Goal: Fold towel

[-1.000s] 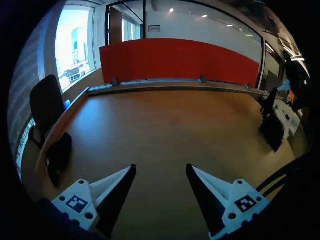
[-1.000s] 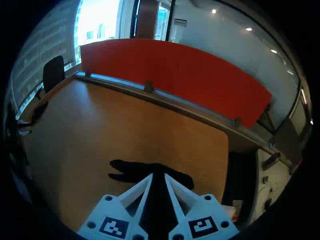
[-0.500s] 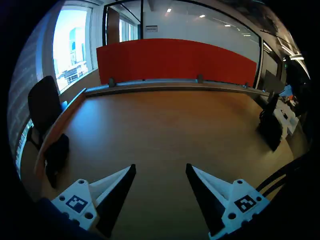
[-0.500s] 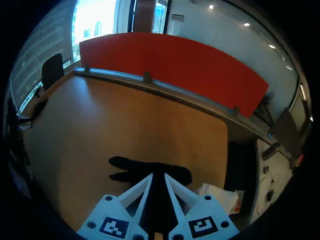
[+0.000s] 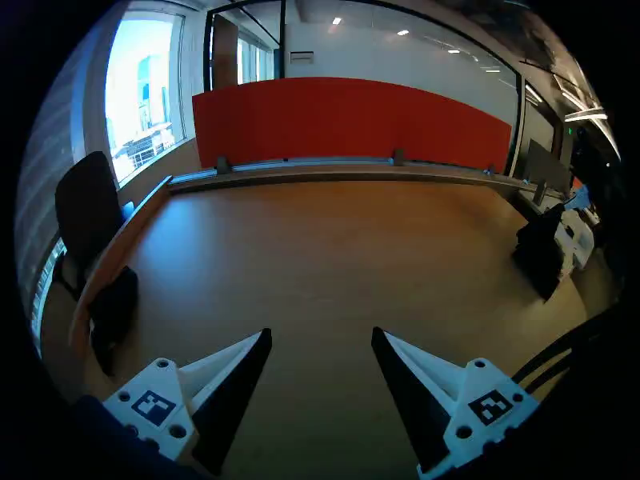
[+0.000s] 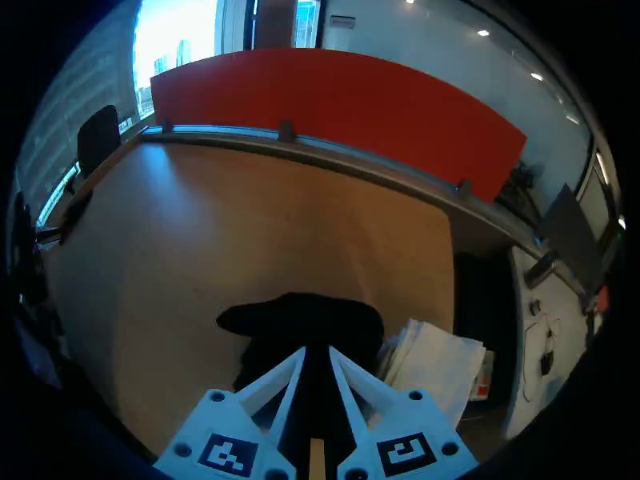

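Here's the black cloth towel (image 6: 298, 318), bunched at the tips of the right gripper (image 6: 317, 350), whose two white fingers are drawn almost together and, as far as I can judge, pinching a fold of it. It hangs in a loose clump above the near edge of the orange-brown wooden tabletop (image 6: 240, 216), probably held up so it can be carried in and spread flat. In the left gripper view the same towel (image 5: 538, 258) dangles at 3 o'clock, off the table's right end. Just beside the towel, at 4 o'clock in the right gripper view, lies a pale stack of folded cloths (image 6: 436, 364); it looks like the supply or finished pile. The left gripper (image 5: 320, 332) waits low over the bare wood with its fingers spread wide and nothing between them, likely ready to take a corner. Beyond, at 12 o'clock, the long red divider panel (image 6: 336, 96) closes off the table's far edge.
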### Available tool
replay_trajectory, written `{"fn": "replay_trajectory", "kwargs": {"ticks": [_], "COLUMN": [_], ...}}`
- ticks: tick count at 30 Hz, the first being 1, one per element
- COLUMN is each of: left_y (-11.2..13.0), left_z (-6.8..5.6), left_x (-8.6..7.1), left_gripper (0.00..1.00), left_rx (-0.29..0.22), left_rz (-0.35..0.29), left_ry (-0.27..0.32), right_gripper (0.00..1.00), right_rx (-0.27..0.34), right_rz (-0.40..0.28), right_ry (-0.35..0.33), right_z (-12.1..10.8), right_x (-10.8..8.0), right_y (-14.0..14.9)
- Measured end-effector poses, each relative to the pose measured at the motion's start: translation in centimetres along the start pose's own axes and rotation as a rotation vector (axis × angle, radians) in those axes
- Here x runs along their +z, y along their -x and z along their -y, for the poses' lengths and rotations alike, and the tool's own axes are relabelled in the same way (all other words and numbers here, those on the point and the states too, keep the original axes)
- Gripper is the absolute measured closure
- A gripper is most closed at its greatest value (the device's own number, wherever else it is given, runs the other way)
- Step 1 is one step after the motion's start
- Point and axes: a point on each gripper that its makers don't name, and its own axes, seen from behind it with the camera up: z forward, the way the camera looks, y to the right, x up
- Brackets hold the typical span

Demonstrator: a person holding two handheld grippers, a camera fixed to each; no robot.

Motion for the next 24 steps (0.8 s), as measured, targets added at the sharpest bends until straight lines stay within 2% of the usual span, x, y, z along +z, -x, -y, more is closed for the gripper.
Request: {"fn": "replay_trajectory", "kwargs": {"ticks": [10, 24], "left_y": [-0.1, 0.3], "left_z": [-0.2, 0.1], "left_x": [-0.2, -0.7], "left_gripper": [0.07, 0.07], "left_rx": [0.003, 0.012], "left_rz": [-0.006, -0.003], "left_ry": [0.007, 0.004], "right_gripper": [0.95, 0.95], "right_rx": [0.020, 0.122], "right_rz": [0.026, 0.129], "right_ry": [0.026, 0.068], "right_z": [0.0, -1.8], "right_x": [-0.4, 0.8], "right_y": [2.2, 8.6]}}
